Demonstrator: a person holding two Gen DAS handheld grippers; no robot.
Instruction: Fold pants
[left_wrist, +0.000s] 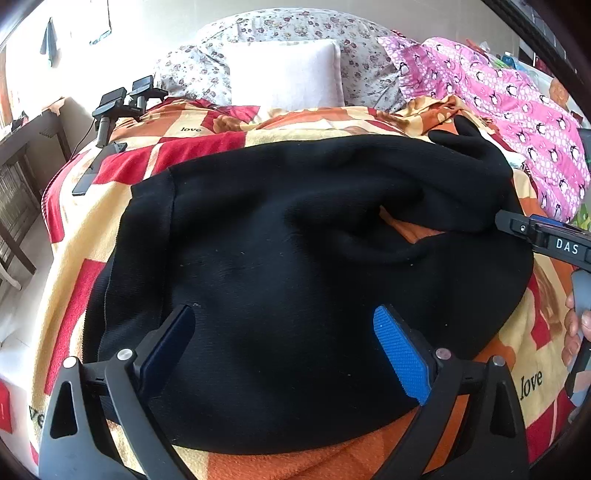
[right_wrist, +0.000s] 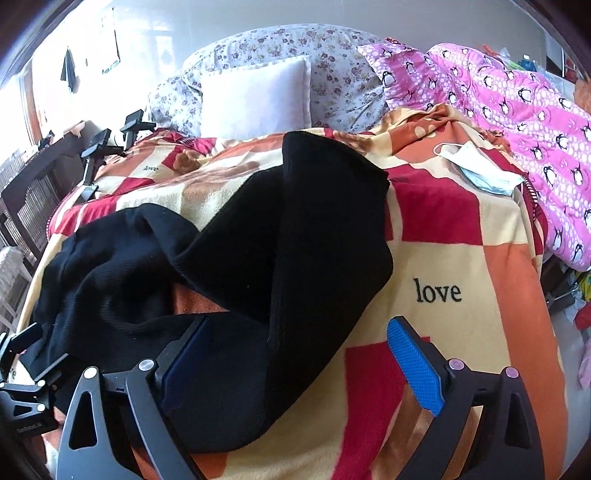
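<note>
Pants: black knit pants (left_wrist: 295, 258) spread rumpled across checked red, orange and cream fleece blanket (right_wrist: 461, 236), legs bunched.
Left gripper (left_wrist: 284, 347): jaws wide apart above pants, holding nothing.
Right gripper (right_wrist: 299, 358): jaws wide apart over pants' edge, holding nothing.
Beyond pants: white square pillow (right_wrist: 258, 96).

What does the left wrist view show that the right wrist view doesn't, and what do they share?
Left wrist only: the broad waist end of the black pants, the right gripper's body at the right edge, and the open left gripper over the cloth.
Right wrist only: the pants' twisted legs, a face mask on the blanket, and the open right gripper.
Both: the pants, checked blanket, white pillow and pink penguin quilt.
</note>
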